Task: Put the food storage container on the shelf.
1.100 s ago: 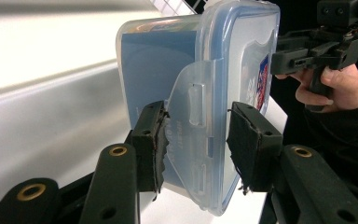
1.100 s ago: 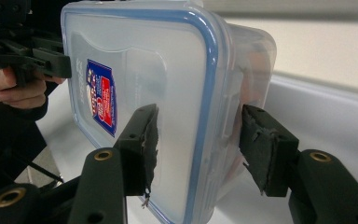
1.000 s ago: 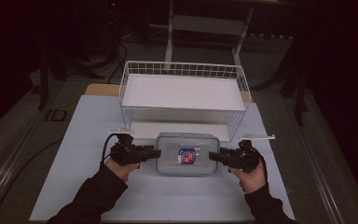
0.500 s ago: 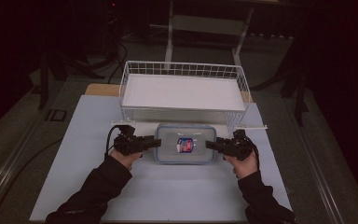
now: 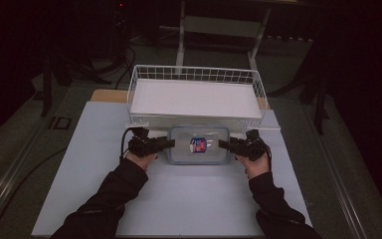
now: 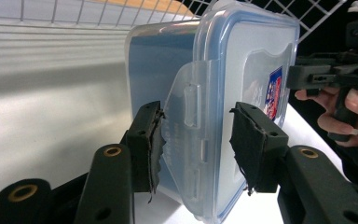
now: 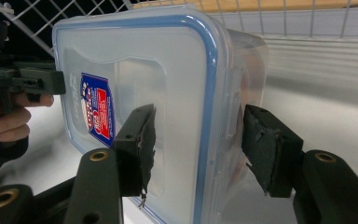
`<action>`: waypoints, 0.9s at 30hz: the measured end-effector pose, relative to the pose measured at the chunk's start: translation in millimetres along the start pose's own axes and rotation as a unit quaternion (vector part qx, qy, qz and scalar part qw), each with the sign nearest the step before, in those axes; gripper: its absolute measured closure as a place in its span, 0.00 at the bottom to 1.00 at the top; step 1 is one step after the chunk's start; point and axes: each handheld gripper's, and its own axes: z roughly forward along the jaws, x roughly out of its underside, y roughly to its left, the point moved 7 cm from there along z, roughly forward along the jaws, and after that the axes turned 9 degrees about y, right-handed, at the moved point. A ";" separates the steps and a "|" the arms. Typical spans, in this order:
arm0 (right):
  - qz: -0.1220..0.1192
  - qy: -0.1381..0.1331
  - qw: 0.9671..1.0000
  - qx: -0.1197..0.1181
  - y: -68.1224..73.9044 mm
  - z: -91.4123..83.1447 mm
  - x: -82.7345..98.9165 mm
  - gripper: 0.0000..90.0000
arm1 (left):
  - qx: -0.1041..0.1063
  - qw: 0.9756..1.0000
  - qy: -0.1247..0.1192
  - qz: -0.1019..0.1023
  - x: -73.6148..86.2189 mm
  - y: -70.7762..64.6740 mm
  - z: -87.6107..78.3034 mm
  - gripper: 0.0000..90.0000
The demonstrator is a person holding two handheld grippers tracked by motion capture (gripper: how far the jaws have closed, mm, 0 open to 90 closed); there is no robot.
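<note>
Container (image 5: pixel 199 145) is sitting on the worktop just before the wire basket (image 5: pixel 195 74), you are straddling its ends with loosened jaws, left gripper (image 5: pixel 165 144) having just widened; next, clamp and lift.

White worktop (image 5: pixel 104 174), seen from above. A white wire basket (image 5: pixel 195 74) with a white floor stands at its far edge. Just in front of the basket lies a clear plastic lidded container (image 5: pixel 199 155) with a blue seal and a red-and-blue label.
</note>
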 end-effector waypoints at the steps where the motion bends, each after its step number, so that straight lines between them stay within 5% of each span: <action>1: 0.001 -0.001 1.000 0.001 -1.3 1.7 -0.4 0.50 | -0.003 1.000 0.001 -0.001 -0.3 1.6 2.1 0.59; 14: 0.021 -0.013 1.000 0.001 -9.2 8.4 -5.8 0.48 | 0.004 1.000 -0.022 -0.020 -8.4 11.0 6.7 0.58; 21: 0.030 -0.018 0.999 0.023 -10.0 19.3 -7.3 0.37 | -0.024 0.999 -0.027 -0.013 -11.8 13.9 12.3 0.55; 27: 0.038 -0.029 0.998 0.043 -9.0 23.0 -10.6 0.38 | -0.029 0.999 -0.031 -0.015 -14.0 16.1 15.9 0.56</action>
